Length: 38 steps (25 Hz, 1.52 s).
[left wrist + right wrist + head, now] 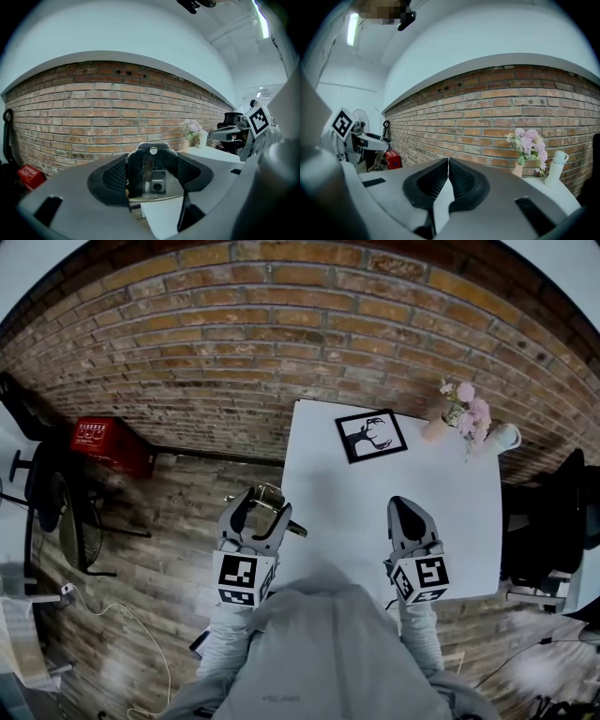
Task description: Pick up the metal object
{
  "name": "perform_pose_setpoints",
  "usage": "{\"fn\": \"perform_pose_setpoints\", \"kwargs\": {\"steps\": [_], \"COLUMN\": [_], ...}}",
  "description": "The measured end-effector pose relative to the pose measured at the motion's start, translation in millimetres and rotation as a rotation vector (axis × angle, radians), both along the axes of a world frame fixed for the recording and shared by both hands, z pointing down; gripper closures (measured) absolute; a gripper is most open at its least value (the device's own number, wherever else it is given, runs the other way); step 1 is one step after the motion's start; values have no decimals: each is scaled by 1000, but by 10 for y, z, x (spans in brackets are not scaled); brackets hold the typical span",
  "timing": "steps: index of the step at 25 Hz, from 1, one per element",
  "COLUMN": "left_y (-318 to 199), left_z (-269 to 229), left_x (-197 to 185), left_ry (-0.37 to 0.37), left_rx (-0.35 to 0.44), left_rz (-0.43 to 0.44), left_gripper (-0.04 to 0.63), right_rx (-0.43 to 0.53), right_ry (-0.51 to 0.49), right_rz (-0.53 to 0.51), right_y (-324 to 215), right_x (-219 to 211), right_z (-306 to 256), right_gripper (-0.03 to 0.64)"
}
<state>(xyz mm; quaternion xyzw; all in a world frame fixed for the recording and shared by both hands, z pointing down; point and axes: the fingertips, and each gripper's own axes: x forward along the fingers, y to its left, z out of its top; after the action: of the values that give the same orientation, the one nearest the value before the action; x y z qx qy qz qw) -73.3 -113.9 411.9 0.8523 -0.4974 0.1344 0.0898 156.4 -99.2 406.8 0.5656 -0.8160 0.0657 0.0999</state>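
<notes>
The left claw [259, 514] is clamped wide on the metal object [151, 174], held off the tabletop [356, 521] just past its left edge, lower centre-left. The right claw [410, 518] is pressed together, empty. The pickup looks done.

Brick wall [234, 343], wooden floor [178, 521]

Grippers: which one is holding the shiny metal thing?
The left gripper: the metal object sits clamped between its jaws. The right gripper has its jaws shut together, empty.
</notes>
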Motion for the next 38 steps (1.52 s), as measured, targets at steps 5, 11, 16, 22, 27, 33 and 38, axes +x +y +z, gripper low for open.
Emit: {"fn": "perform_pose_setpoints", "kwargs": {"steps": [5,11,16,22,27,33,38], "left_y": [-42,-62,-62,-68,-60,-74,-81], "left_z": [24,44,54,52,51,45,45], "left_x": [35,62,70,85,78,59,69], "left_ry": [-4,0,-2,-2,-2,-5,3], "left_rx": [-9,-20,-24,-28,-28,-26,-29], "left_rz": [15,29,33,34,29,25,27], "left_gripper": [288,288,288,288,288,288,288], "right_rx": [-12,-10,-8,-4,-7,-9,-10], "right_ry": [9,12,13,5,-8,-12,-18], "right_rz": [0,-17,-25,-33,-33,-31,-18], "right_y": [14,1,-6,-5,-3,11,29], "right_x": [14,-37,-63,-74,-77,-85,-60], "right_z": [39,35,28,31,35,49,47], "right_gripper": [594,594,594,594,594,594,594]}}
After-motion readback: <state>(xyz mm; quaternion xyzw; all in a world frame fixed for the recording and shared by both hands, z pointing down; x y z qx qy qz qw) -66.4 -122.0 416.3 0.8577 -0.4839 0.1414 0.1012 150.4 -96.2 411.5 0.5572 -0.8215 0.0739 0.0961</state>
